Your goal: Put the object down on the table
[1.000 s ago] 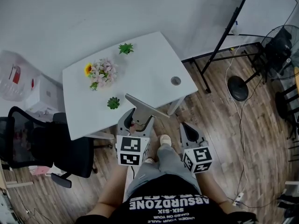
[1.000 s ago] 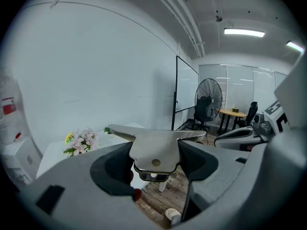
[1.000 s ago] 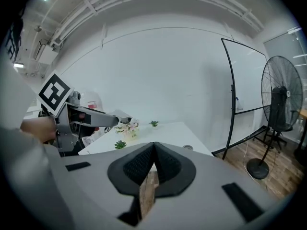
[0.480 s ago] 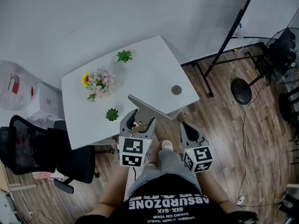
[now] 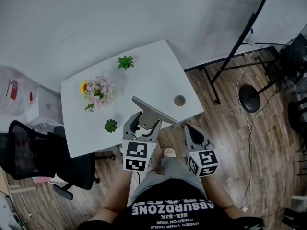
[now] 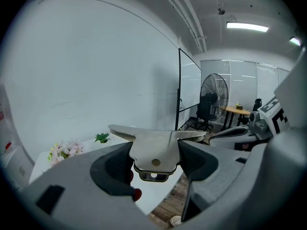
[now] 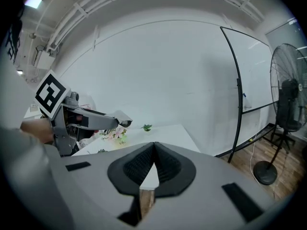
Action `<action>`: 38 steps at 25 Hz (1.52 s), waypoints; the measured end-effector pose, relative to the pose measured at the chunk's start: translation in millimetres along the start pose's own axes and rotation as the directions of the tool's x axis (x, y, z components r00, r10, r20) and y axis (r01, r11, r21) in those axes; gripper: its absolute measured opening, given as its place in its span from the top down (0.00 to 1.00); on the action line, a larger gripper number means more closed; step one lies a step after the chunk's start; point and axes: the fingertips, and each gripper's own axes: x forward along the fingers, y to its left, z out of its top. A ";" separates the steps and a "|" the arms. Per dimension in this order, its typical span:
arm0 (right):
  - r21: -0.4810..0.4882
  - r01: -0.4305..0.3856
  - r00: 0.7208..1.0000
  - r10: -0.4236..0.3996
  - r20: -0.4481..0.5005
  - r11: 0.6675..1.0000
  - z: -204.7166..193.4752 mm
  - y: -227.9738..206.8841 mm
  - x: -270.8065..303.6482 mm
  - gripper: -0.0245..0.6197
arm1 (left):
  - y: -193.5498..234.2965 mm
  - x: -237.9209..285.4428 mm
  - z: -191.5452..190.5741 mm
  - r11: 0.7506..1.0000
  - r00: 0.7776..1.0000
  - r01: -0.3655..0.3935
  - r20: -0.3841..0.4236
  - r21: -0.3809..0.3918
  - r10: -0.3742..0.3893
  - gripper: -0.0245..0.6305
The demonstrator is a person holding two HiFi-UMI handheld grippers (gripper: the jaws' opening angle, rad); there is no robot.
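Pinching: left tongs (image 5: 143,123) clamp the metal piece (image 5: 154,111) by its stem.
Metal piece: up in the air, over the bench's (image 5: 144,73) near edge.
Right tongs (image 5: 194,132): pressed together, empty, just beside the left.

Two grippers are in view, the left gripper (image 5: 143,124) and the right gripper (image 5: 193,132), with one pair of tongs (image 5: 152,110). One table (image 5: 148,71) bears two small green plants, the far plant (image 5: 125,62) beyond the tongs and the near plant (image 5: 111,125) to their left, one flower bunch (image 5: 97,91) and one round cap (image 5: 179,100).
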 end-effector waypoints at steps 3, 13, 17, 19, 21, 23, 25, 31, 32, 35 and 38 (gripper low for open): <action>0.001 -0.014 1.000 0.014 -0.008 1.000 1.3 -11.6 8.2 0.96 | -1.1 12.2 5.4 1.000 1.000 -0.009 -0.004 -0.005 0.009 0.51; -0.003 -0.029 1.000 0.029 -0.010 1.000 10.4 -51.7 28.3 0.96 | -9.9 46.5 3.7 0.998 0.999 -0.038 -0.033 -0.040 0.037 0.51; 0.009 -0.020 0.999 0.020 -0.025 1.000 4.8 -58.7 31.1 0.96 | -14.6 54.3 -2.7 0.999 0.998 -0.023 -0.054 -0.037 0.021 0.51; 0.013 -0.019 0.999 0.019 -0.030 1.000 3.0 -59.4 33.6 0.96 | -13.6 58.5 -2.5 0.999 0.998 -0.018 -0.056 -0.040 0.015 0.51; 0.018 -0.017 0.999 0.017 -0.032 1.000 2.4 -59.3 36.1 0.96 | -11.8 63.2 -2.5 0.999 0.998 -0.013 -0.058 -0.043 0.010 0.51; 0.023 -0.010 0.999 0.011 -0.038 1.000 1.5 -59.9 38.8 0.96 | -10.6 68.9 -2.8 0.999 0.998 -0.001 -0.064 -0.042 -0.002 0.51; 0.028 0.001 0.999 0.000 -0.044 1.000 1.5 -61.9 42.0 0.96 | -9.2 75.7 -2.9 0.999 0.997 0.016 -0.073 -0.038 -0.019 0.51; 0.054 0.061 0.998 -0.059 -0.038 0.997 13.6 -76.2 59.8 0.96 | 3.4 96.4 23.3 0.998 0.997 0.062 -0.053 -0.003 -0.062 0.51; 0.056 0.067 0.997 -0.066 -0.033 0.996 17.6 -77.0 64.1 0.96 | 7.1 99.2 29.4 0.998 0.997 0.067 -0.046 0.004 -0.067 0.51; 0.062 0.079 0.997 -0.078 -0.014 0.995 31.5 -77.0 76.5 0.96 | 19.4 107.2 42.9 0.997 0.996 0.077 -0.037 0.020 -0.076 0.51; 0.066 0.087 0.996 -0.088 0.002 0.994 41.8 -75.7 87.3 0.96 | 30.9 113.8 51.7 0.996 0.996 0.083 -0.031 0.030 -0.082 0.51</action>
